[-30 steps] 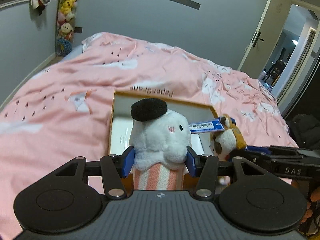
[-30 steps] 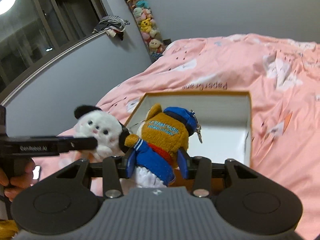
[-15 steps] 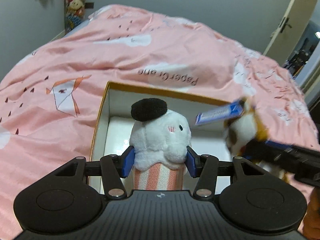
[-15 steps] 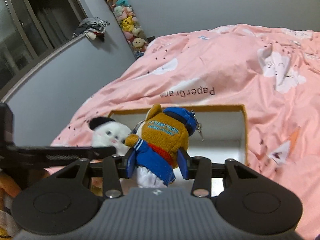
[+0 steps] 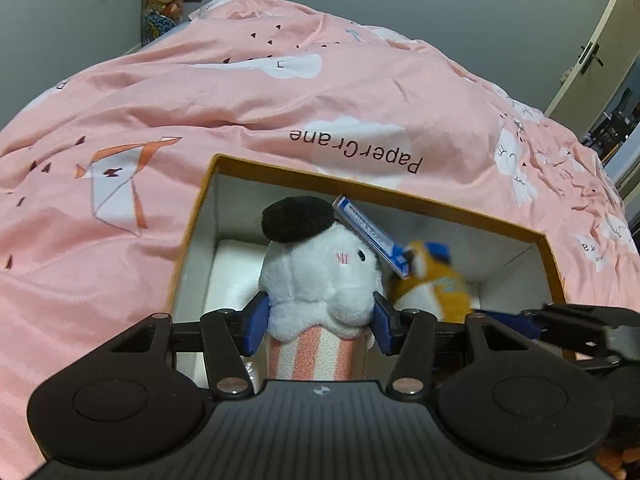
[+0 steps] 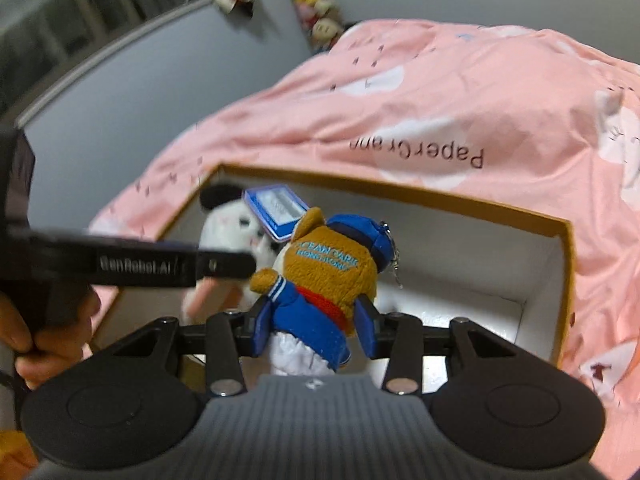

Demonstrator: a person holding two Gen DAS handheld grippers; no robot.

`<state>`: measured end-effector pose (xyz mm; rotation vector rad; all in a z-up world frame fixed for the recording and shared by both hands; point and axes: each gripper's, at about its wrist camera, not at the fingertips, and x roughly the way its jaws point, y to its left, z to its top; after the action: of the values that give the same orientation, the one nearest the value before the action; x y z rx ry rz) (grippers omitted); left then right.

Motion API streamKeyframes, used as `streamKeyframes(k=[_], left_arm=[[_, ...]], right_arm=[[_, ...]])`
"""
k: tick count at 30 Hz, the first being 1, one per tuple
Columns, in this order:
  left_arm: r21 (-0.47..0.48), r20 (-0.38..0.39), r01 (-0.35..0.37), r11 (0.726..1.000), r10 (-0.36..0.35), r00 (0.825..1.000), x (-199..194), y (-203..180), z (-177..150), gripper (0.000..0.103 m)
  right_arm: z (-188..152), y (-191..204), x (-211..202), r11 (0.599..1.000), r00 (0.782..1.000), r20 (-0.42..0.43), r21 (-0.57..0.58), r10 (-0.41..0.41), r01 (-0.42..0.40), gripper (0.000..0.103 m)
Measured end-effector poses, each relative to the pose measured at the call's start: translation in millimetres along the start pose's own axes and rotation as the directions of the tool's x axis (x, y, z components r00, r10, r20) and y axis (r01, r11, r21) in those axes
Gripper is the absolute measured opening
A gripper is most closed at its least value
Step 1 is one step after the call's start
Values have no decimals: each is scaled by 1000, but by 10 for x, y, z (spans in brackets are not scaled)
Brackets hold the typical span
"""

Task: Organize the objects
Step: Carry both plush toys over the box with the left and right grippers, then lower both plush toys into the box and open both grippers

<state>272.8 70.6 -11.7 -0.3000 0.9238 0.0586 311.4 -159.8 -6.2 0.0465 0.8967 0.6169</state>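
**Both plushies over the box**

Left gripper (image 5: 318, 322) clamps white plush (image 5: 320, 276); right gripper (image 6: 314, 330) clamps brown bear (image 6: 332, 272). Both toys hang side by side above the open box (image 5: 400, 196) on the pink duvet (image 5: 200, 100). Blue tag (image 6: 276, 210) sits between them.

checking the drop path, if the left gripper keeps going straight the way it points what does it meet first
Most likely the white inside of the open box. The left gripper, shut on the white plush, points down into it. Depth is unclear; the brown plush sits just to its right.
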Motion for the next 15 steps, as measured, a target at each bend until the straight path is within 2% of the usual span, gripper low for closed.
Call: streamKeyframes(k=[4, 10, 15], left_arm=[[-8, 14, -46, 999, 46, 999, 137, -69, 4, 60], [-33, -49, -73, 997, 71, 996, 340, -62, 13, 60], [41, -87, -89, 995, 92, 992, 391, -139, 44, 64]], right_arm=[[23, -96, 169, 1000, 1000, -22, 16, -19, 20, 45], [-23, -216, 409, 997, 998, -58, 66, -33, 37, 45], [-13, -237, 493, 996, 996, -84, 75, -32, 39, 45]])
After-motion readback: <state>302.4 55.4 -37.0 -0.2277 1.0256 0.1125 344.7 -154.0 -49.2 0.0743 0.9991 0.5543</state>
